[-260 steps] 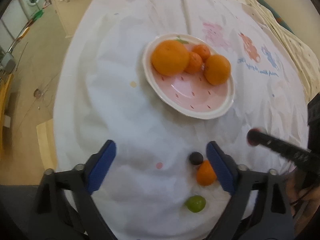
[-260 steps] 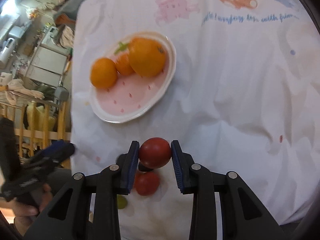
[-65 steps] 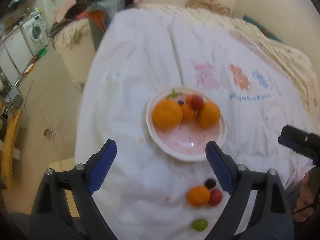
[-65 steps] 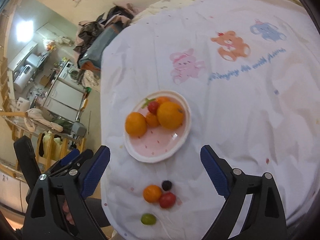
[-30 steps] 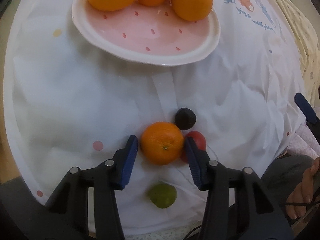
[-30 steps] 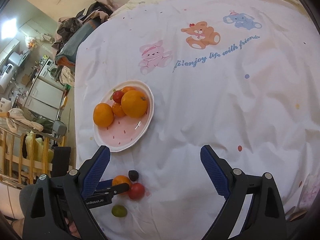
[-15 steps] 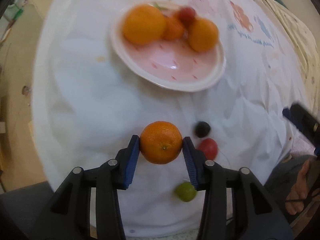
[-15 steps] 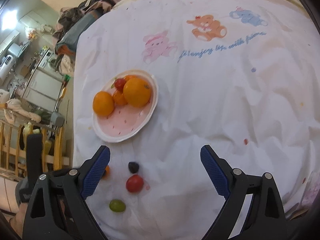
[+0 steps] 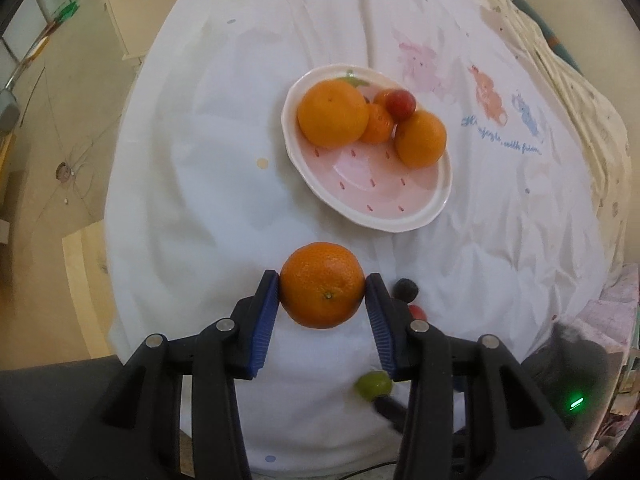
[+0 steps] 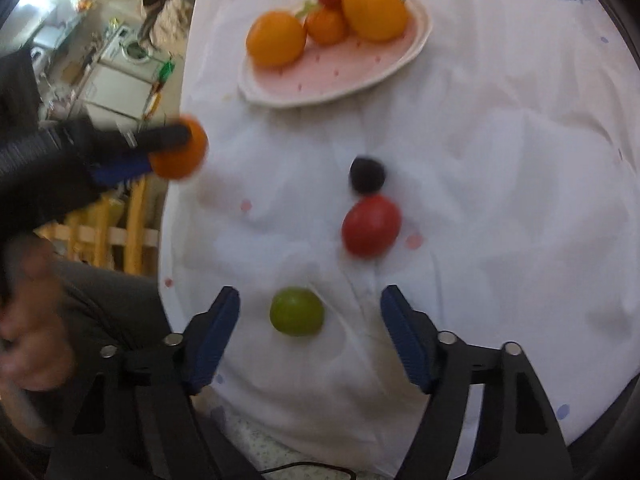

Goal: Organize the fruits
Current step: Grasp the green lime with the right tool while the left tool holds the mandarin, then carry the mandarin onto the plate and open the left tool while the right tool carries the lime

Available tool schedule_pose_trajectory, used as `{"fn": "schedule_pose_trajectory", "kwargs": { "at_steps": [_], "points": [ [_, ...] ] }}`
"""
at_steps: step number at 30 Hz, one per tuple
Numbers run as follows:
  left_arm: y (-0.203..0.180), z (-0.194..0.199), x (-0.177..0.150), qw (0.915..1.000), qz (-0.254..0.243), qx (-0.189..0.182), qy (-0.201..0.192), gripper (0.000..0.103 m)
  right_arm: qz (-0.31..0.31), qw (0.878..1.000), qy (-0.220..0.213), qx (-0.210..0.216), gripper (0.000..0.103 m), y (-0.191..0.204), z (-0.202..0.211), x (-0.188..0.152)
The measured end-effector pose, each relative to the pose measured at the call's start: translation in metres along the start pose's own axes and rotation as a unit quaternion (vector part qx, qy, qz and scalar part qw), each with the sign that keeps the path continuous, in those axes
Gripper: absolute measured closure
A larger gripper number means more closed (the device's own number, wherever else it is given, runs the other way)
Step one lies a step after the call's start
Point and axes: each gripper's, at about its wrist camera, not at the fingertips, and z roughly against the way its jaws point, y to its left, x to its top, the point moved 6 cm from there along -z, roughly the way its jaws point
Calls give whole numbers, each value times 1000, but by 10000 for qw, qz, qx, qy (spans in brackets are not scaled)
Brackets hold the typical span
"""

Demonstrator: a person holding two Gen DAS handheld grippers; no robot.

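Observation:
My left gripper [image 9: 322, 285] is shut on a small orange [image 9: 322, 285] and holds it above the white cloth, short of the pink plate [image 9: 400, 196]. The plate carries two large oranges, a small orange and a red tomato [image 9: 400, 104]. In the right wrist view my right gripper [image 10: 310, 304] hangs over the green fruit [image 10: 296, 311]; its jaws are closing, the fruit lies between them and the pads stand clear of it. A red tomato [image 10: 371, 226] and a dark round fruit [image 10: 366, 174] lie just beyond. The left gripper with its orange [image 10: 178, 154] shows at the left, blurred.
The table wears a white cloth [image 9: 200, 160] with cartoon animal prints [image 9: 488, 92]. The table's near edge runs just below the green fruit [image 9: 374, 385]. A hand [image 10: 28, 320] and a dark sleeve sit at the left. Floor and furniture lie beyond the left edge.
The left gripper has lifted the small orange off the cloth and moved it toward the plate. The right gripper has dropped to the green fruit and its jaws have narrowed.

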Motion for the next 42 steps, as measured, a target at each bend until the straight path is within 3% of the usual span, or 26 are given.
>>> {"fn": "schedule_pose_trajectory", "kwargs": {
  "at_steps": [10,13,14,25,34,42],
  "points": [
    [2,9,3,9999,65,-147,-45,64,867,9936,32,-725,49,23,-19,-10],
    [-2,8,2,9998,18,-172,2,64,1054,9907,28,-864,61,24,-20,-11],
    [-2,9,3,9999,5,-169,-9,64,1083,9904,22,-860,71,24,-20,-11],
    [7,4,7,9998,162,64,-67,64,798,9959,-178,-391,72,21,7,-2],
    [15,-10,10,9988,168,442,-82,64,229,9959,-876,11,72,-9,65,47],
    [11,-22,18,9980,51,626,-115,64,321,9930,-1132,-50,72,-24,88,97]
  ]
}}
